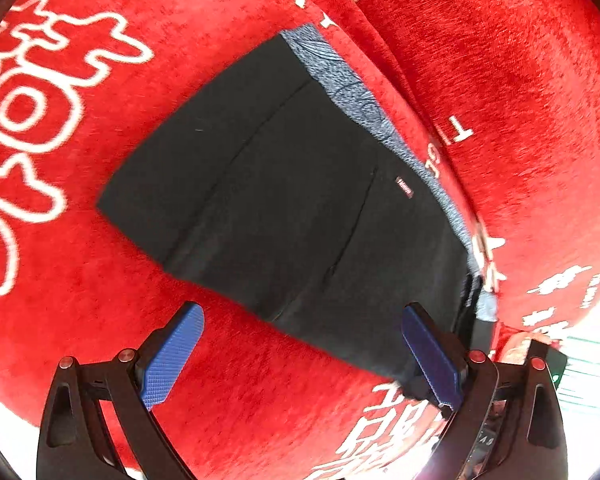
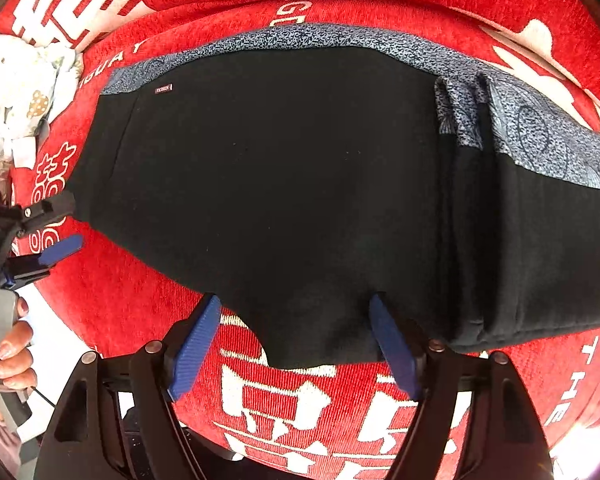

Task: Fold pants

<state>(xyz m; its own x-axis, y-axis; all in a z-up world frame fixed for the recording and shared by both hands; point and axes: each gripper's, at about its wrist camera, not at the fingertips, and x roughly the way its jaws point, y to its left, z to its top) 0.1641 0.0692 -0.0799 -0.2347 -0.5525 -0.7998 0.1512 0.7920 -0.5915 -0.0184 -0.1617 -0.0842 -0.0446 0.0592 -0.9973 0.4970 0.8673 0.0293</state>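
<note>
Black pants [image 1: 284, 184] with a blue-grey patterned waistband [image 1: 340, 80] lie folded flat on a red cloth. My left gripper [image 1: 302, 312] hangs open over their near edge, its right finger [image 1: 432, 356] above one corner. In the right wrist view the pants [image 2: 284, 168] fill the middle, with the waistband [image 2: 320, 36] along the far side. My right gripper [image 2: 296, 302] points down at the near edge. Its jaws stand open, a lobe of black fabric lies between them, and the pads do not press on it. The left gripper [image 2: 66, 226] shows open at the pants' left end, held by a hand [image 2: 12, 352].
The red cloth [image 1: 80, 320] bears large white characters and covers the whole surface. A second red fold or cushion [image 1: 500, 60] rises behind the waistband. A white patterned bundle [image 2: 16, 92] lies at the far left. Bright floor [image 2: 64, 352] shows past the cloth's near edge.
</note>
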